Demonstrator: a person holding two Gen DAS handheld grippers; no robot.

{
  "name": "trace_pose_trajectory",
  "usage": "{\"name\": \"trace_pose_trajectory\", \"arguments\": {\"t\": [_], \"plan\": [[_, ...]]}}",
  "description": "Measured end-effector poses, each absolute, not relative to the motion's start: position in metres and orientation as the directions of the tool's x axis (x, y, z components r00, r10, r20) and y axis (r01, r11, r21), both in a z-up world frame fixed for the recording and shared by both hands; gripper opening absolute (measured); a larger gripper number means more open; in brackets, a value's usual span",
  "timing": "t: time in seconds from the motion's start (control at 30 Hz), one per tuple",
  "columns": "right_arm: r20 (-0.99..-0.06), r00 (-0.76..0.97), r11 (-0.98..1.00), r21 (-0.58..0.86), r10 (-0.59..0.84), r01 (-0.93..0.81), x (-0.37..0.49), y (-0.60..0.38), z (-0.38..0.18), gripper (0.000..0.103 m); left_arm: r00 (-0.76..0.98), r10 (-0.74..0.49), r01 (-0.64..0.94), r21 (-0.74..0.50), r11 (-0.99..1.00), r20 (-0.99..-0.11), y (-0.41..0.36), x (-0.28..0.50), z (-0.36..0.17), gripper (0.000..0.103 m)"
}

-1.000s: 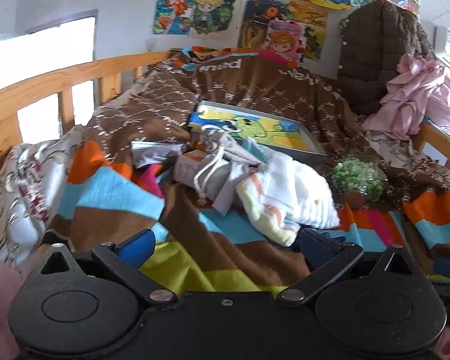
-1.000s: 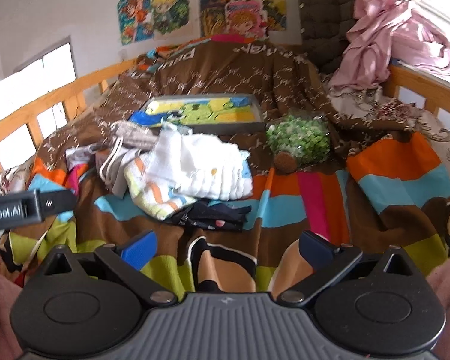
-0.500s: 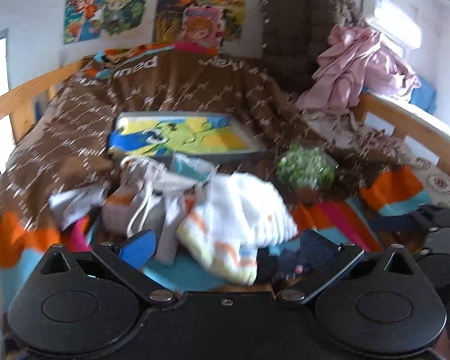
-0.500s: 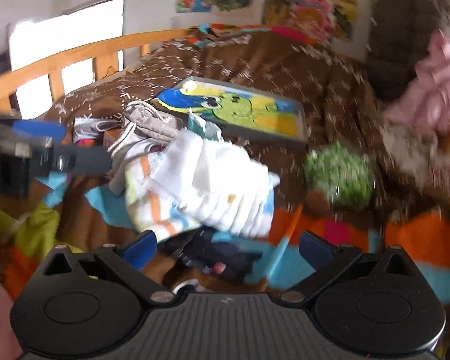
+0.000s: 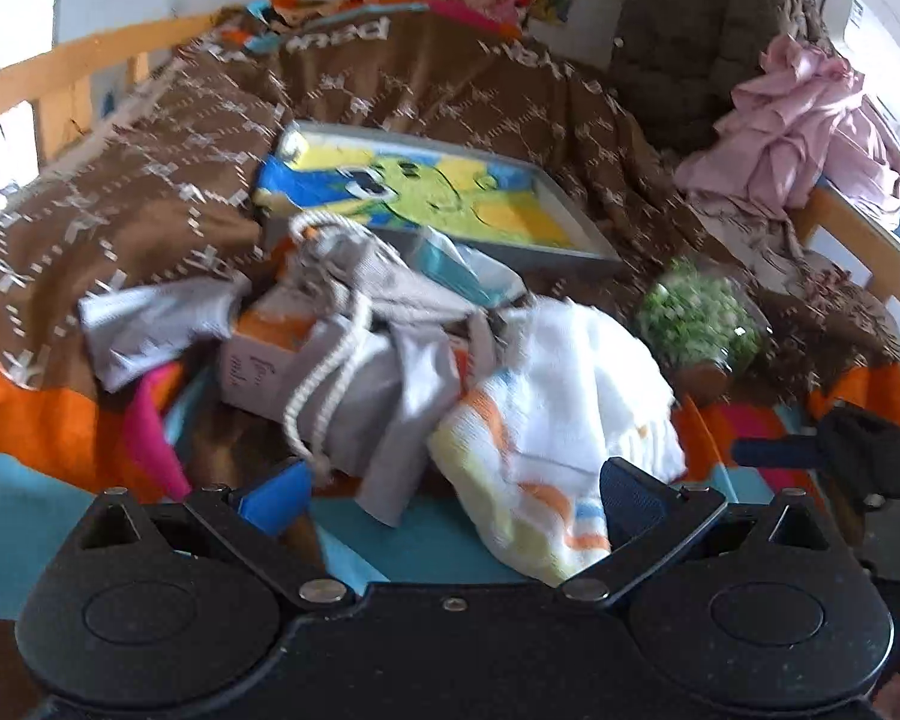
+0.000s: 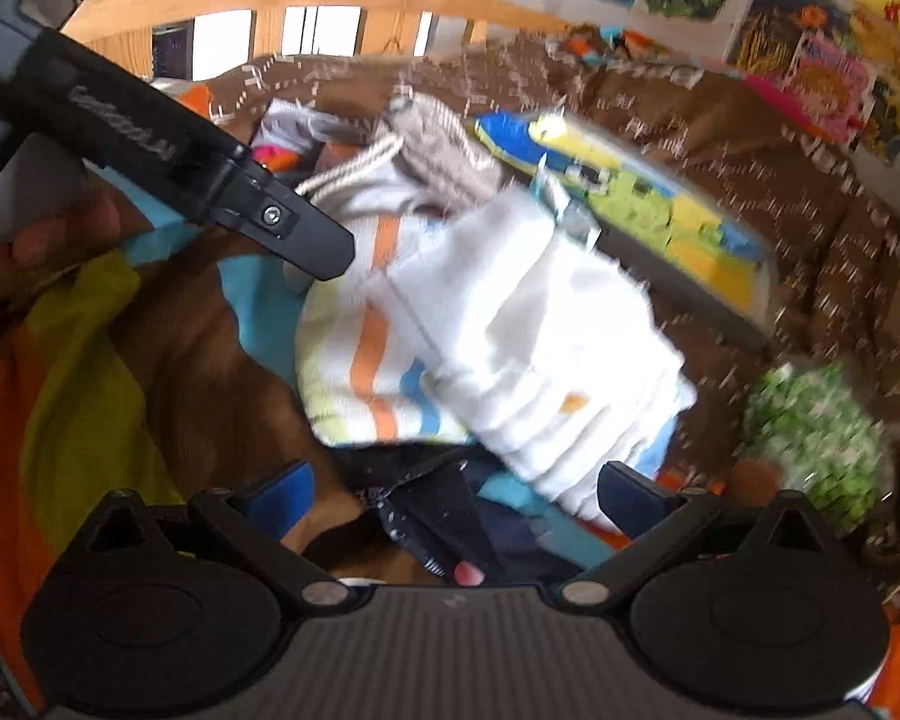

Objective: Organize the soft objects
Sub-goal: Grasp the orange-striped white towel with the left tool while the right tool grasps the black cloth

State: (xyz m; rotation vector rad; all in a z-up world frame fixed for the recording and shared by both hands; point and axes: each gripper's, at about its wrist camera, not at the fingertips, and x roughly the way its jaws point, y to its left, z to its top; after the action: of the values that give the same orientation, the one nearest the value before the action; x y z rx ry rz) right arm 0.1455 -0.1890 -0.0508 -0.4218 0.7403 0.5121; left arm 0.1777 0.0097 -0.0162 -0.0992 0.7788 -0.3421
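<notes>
- Left gripper (image 5: 453, 495): jaws spread wide, holding nothing, poised low over the near edge of the cloth pile.
- Right gripper (image 6: 453, 495): jaws likewise wide and empty, directly above a dark navy patterned garment (image 6: 450, 534) lying on the multicolour striped blanket (image 6: 78, 324).
- White folded towel with orange, blue and yellow stripes (image 5: 546, 420): rests at the pile's front, just beyond both tools, partly overlapping the navy garment.
- Grey drawstring cloth bag with white cord (image 5: 354, 324): lies left of the towel, touching it.
- Framed cartoon picture in blue, green and yellow (image 5: 432, 192): lies behind the pile.
- Judgement: approach step, nothing grasped yet. The next move calls for lowering one tool onto the nearest cloth edge and closing on a single layer.
</notes>
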Motion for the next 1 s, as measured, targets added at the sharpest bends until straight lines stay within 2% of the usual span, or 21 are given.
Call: {"name": "trace_pose_trajectory", "arguments": {"t": [0.1,0.2,0.37,0.47,0.57,0.63,0.67,0.8,0.87,0.93,1.0], "plan": [[-0.728,0.625,0.805,-0.174,0.283,-0.567,0.148,-0.191,-0.054,0.101,0.621,-0.376,0.280,-0.253,0.926,-0.688,0.007,0.181,-0.024,0.102],[-0.745,0.611,0.816,-0.160,0.270,-0.555,0.153,-0.192,-0.058,0.096,0.569,-0.424,0.275,-0.322,0.906,-0.704,0.005,0.190,-0.036,0.102],[-0.751,0.612,0.821,-0.172,0.249,-0.545,0.157,-0.189,-0.064,0.091,0.528,-0.487,0.262,-0.412,0.873,-0.696,0.000,0.201,-0.048,0.102],[-0.753,0.606,0.826,-0.154,0.258,-0.542,0.159,-0.188,-0.066,0.085,0.521,-0.508,0.234,-0.457,0.858,-0.686,0.000,0.209,-0.053,0.102],[-0.751,0.604,0.826,-0.145,0.266,-0.545,0.159,-0.187,-0.066,0.077,0.487,-0.533,0.173,-0.521,0.836,-0.692,0.005,0.218,-0.061,0.097],[-0.756,0.593,0.821,-0.135,0.276,-0.554,0.159,-0.186,-0.066,0.065,0.472,-0.538,0.125,-0.551,0.825,-0.698,0.009,0.224,-0.067,0.089],[-0.762,0.583,0.821,-0.123,0.282,-0.558,0.159,-0.186,-0.066,0.062,0.470,-0.538,0.114,-0.556,0.823,-0.700,0.011,0.225,-0.068,0.087],[-0.784,0.539,0.825,-0.062,0.308,-0.561,0.163,-0.187,-0.065,0.047,0.455,-0.555,0.089,-0.585,0.806,-0.696,0.013,0.227,-0.070,0.067],[-0.786,0.538,0.827,-0.062,0.304,-0.558,0.164,-0.187,-0.065,0.039,0.437,-0.577,0.086,-0.607,0.790,-0.690,0.013,0.227,-0.070,0.057],[-0.785,0.545,0.829,-0.075,0.293,-0.554,0.164,-0.186,-0.064,0.026,0.423,-0.595,0.086,-0.624,0.777,-0.683,0.014,0.226,-0.071,0.044],[-0.783,0.555,0.832,-0.091,0.279,-0.547,0.163,-0.183,-0.063,0.018,0.405,-0.617,0.087,-0.644,0.760,-0.674,0.012,0.226,-0.073,0.036]]}}
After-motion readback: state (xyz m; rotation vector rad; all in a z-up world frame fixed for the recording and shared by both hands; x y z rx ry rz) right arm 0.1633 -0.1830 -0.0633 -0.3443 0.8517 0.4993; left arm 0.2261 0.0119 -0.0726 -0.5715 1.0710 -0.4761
